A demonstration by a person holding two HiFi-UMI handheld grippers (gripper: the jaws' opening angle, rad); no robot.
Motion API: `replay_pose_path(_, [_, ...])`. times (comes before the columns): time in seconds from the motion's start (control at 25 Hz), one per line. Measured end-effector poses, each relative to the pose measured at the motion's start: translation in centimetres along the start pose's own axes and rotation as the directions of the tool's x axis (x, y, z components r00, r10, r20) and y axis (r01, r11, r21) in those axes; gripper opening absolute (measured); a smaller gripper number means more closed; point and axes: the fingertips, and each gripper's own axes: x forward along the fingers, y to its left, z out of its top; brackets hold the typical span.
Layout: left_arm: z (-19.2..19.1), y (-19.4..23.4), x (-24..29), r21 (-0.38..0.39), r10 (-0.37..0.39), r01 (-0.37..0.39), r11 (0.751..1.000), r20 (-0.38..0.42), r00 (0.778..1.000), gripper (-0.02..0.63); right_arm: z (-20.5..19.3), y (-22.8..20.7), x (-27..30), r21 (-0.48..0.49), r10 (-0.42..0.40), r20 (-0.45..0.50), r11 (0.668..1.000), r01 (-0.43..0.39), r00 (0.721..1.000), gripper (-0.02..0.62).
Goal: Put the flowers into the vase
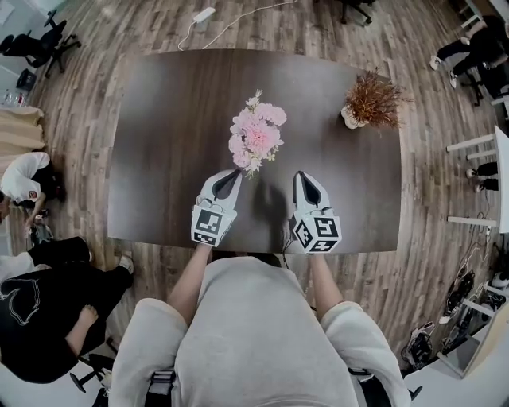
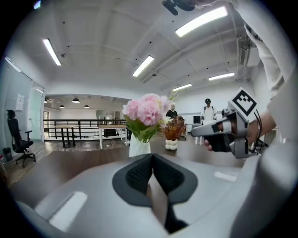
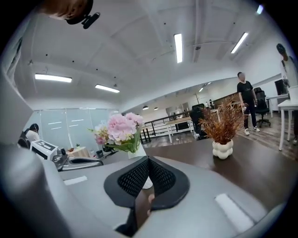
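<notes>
A bunch of pink flowers (image 1: 256,133) stands in a white vase (image 2: 139,146) near the middle of the dark table (image 1: 167,119). My left gripper (image 1: 231,176) is shut and empty, just short of the flowers on their near left. My right gripper (image 1: 302,180) is also shut with nothing in it, off to the near right of the vase. In the left gripper view the flowers (image 2: 146,111) rise ahead of the shut jaws, with the right gripper (image 2: 195,132) at the right. In the right gripper view the flowers (image 3: 118,130) stand ahead to the left.
A small white pot of dried brown plants (image 1: 370,102) stands at the table's far right. People sit on the floor at the left (image 1: 36,302). Office chairs (image 1: 40,44) and a cable (image 1: 238,16) lie beyond the far edge.
</notes>
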Motion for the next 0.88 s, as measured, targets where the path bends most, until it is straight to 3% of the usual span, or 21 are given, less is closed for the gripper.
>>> replay_pose_path(0.4, [3.7, -3.8, -6.0, 0.034, -0.068, 0.066, 0.997, 0.062, 0.996, 0.011, 1.9, 2.7, -9.6, -0.060, -0.116, 0.108, 0.991, 0.123, 0.987, -0.003])
replay_pose_path(0.88, [1.1, -5.3, -21.8, 0.051, -0.147, 0.142, 0.989, 0.099, 0.984, 0.011, -2.3, 15.1, -19.7, -0.064, -0.218, 0.150, 0.971, 0.230, 0.964, -0.005])
